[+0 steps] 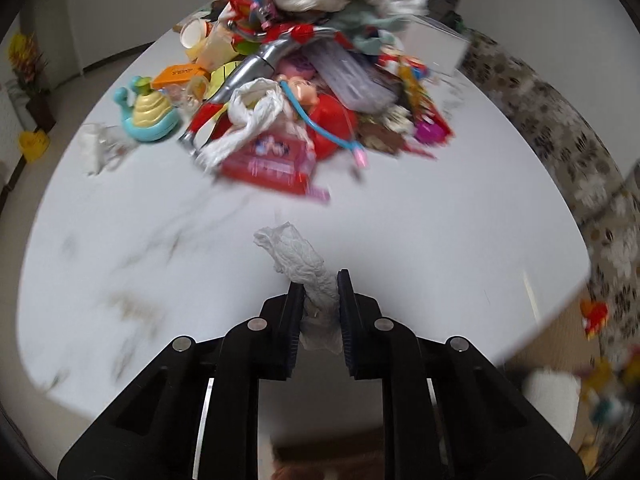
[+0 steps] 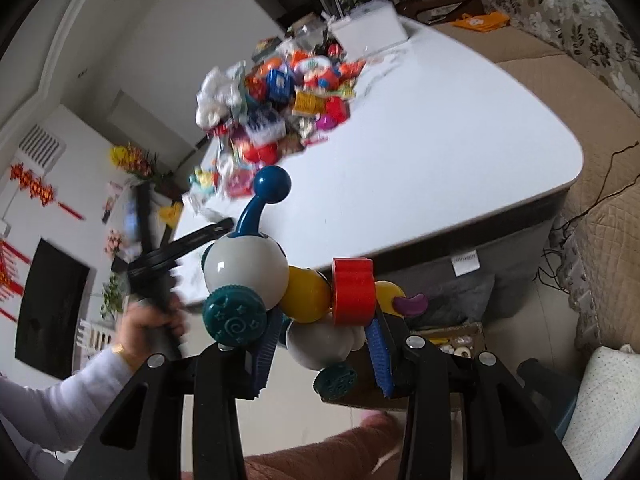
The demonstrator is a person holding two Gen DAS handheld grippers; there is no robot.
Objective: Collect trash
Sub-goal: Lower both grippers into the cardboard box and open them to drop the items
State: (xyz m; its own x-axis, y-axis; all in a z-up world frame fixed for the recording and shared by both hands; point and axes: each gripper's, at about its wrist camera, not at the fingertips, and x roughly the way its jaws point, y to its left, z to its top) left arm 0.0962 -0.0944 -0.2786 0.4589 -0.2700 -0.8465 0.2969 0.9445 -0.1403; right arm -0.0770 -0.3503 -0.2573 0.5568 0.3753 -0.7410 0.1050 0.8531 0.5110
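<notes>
My left gripper point(image 1: 320, 286) is shut on a crumpled white tissue point(image 1: 298, 256), held just above the white marble table point(image 1: 160, 240). A heap of toys, wrappers and white paper point(image 1: 304, 92) lies farther back on the table. My right gripper point(image 2: 324, 334) is shut on a plastic caterpillar toy point(image 2: 280, 280) with white and yellow balls, teal wheels, a red piece and a blue antenna. It is held off the table's near side. The left gripper point(image 2: 188, 246) also shows in the right wrist view, in a hand over the table's left end.
A white box point(image 2: 368, 26) stands at the table's far end behind the heap point(image 2: 280, 96). A teal snail toy point(image 1: 148, 114) and a clear wrapper point(image 1: 98, 148) lie left of the heap. A floral sofa point(image 1: 560, 152) runs along the right. A cardboard box point(image 2: 456, 336) sits on the floor.
</notes>
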